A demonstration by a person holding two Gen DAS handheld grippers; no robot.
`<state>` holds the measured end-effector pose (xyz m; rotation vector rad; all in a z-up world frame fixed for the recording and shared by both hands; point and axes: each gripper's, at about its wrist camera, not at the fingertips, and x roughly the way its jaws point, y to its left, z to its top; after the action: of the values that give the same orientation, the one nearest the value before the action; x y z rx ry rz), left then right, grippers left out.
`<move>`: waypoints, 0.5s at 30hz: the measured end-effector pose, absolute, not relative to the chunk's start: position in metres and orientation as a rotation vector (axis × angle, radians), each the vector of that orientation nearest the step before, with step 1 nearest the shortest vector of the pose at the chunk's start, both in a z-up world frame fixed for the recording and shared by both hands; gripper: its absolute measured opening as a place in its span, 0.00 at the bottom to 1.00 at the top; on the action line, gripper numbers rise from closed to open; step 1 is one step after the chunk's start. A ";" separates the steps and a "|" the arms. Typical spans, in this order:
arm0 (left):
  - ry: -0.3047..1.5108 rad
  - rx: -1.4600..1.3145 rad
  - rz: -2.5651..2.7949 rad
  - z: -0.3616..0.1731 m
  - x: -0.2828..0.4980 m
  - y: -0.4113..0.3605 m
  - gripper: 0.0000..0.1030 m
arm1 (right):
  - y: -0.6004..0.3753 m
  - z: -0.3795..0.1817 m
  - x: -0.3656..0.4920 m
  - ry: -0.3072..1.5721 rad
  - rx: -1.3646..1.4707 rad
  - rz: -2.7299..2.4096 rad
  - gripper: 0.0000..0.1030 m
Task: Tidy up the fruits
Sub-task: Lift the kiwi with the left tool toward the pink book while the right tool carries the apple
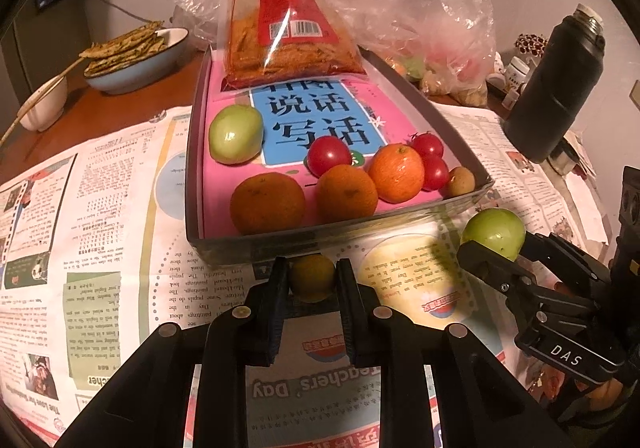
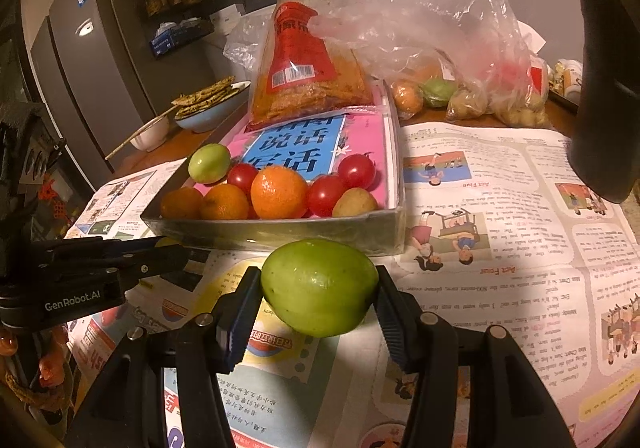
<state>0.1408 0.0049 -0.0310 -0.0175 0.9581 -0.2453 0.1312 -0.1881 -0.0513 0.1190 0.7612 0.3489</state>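
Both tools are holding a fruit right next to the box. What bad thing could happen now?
1. The right tool grips a round green fruit by its sides only; it might slip out and roll across the newspaper.
2. The box's near end is already crowded with oranges and tomatoes, so a dropped fruit could bump them or bounce out.
3. The left tool pinches a small yellow fruit tightly; it could bruise.

My left gripper (image 1: 312, 280) has its jaws clamped on a small yellow-green fruit (image 1: 312, 277) just in front of the tray (image 1: 400, 216). My right gripper (image 1: 486, 248) holds a green fruit (image 1: 494, 232) at the tray's near right corner. The tray holds three oranges (image 1: 346, 192), red tomatoes (image 1: 328, 154), another green fruit (image 1: 236, 133) and a snack bag (image 1: 288, 28). Newspaper (image 1: 100, 228) covers the bench.
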 end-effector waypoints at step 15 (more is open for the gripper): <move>0.922 0.012 -0.260 -0.009 0.140 -0.007 0.24 | -0.193 -0.028 0.127 0.704 0.130 0.360 0.53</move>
<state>0.1400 -0.0066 -0.0088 0.0122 0.9215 -0.2597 0.1269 -0.1934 -0.0282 0.1304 0.7039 0.3605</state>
